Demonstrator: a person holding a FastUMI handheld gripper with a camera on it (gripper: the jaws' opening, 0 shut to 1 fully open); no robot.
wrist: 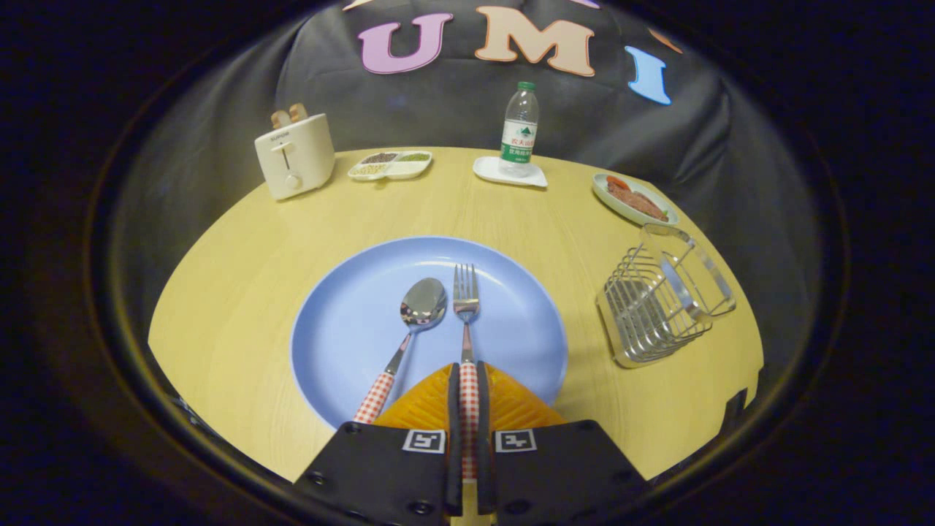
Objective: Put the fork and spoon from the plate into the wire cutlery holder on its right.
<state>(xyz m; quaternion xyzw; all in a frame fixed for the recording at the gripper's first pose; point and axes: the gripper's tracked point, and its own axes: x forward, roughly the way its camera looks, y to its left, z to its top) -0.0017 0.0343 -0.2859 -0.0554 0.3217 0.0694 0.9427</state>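
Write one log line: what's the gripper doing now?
gripper: shut on red-checked-handled metal fork | fork, matching spoon: on round blue plate | silver wire cutlery holder: empty

Fisheye rode on gripper [468, 380], looked forward and down along its fingers, close over plate [350, 321], table [234, 277] beyond.

No legible text anywhere.

Glossy metal spoon [424, 303], shiny wire cutlery holder [657, 307], matt wood-grain table [241, 263]
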